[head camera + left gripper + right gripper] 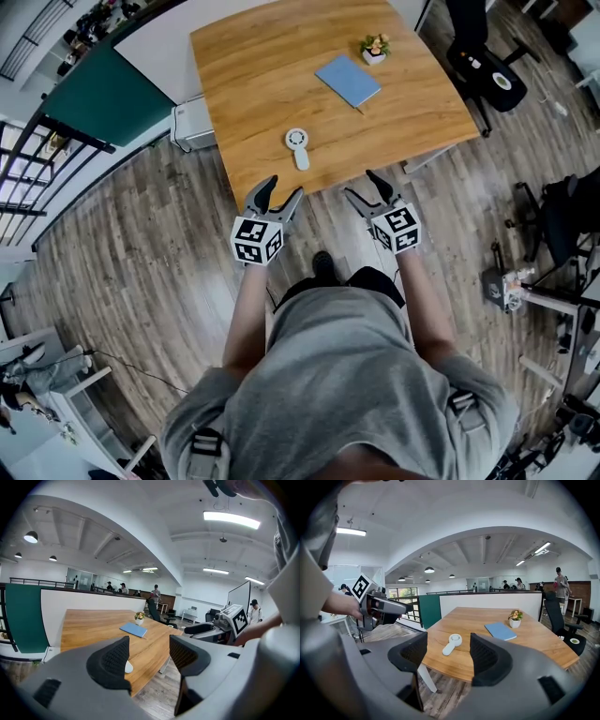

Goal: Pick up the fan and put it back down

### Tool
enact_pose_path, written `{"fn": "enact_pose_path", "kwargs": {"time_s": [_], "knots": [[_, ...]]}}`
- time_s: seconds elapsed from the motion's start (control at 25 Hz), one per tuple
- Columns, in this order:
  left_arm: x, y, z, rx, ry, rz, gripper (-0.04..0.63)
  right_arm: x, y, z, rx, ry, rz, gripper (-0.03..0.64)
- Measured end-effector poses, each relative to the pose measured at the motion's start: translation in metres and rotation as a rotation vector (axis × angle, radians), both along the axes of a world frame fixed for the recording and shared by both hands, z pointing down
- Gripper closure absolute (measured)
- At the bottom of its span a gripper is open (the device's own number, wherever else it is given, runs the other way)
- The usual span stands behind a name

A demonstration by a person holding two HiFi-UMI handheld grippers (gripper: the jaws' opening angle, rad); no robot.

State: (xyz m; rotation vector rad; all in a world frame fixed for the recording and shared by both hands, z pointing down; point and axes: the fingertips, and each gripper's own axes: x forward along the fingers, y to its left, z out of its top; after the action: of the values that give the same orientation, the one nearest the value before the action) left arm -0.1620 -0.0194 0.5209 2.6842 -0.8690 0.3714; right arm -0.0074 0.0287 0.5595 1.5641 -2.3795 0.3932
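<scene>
Wooden table with rounded corners, blue notebook lying flat toward its far right corner, small potted plant in white pot just beyond it nearer the far edge, black office chair off the right edge, green partition off the left edge, wood-plank floor.

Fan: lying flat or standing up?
Lying flat. The fan has its round head and handle both down on the table.

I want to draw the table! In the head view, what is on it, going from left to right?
fan → book → plant
</scene>
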Motion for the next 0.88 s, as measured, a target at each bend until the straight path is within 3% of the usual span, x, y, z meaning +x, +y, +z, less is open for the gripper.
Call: {"fn": "enact_pose_path", "kwargs": {"time_s": [0.28,0.88], "knots": [[-0.011,-0.006,0.004,-0.010,-0.001,-0.002,0.328,-0.005,-0.007,0.005,-0.011,-0.001,0.008,0.324],[-0.014,-0.042,0.010,-0.008,-0.010,-0.093,0.328,0.002,-0.051,0.013,-0.008,-0.012,-0.061,0.325]]}}
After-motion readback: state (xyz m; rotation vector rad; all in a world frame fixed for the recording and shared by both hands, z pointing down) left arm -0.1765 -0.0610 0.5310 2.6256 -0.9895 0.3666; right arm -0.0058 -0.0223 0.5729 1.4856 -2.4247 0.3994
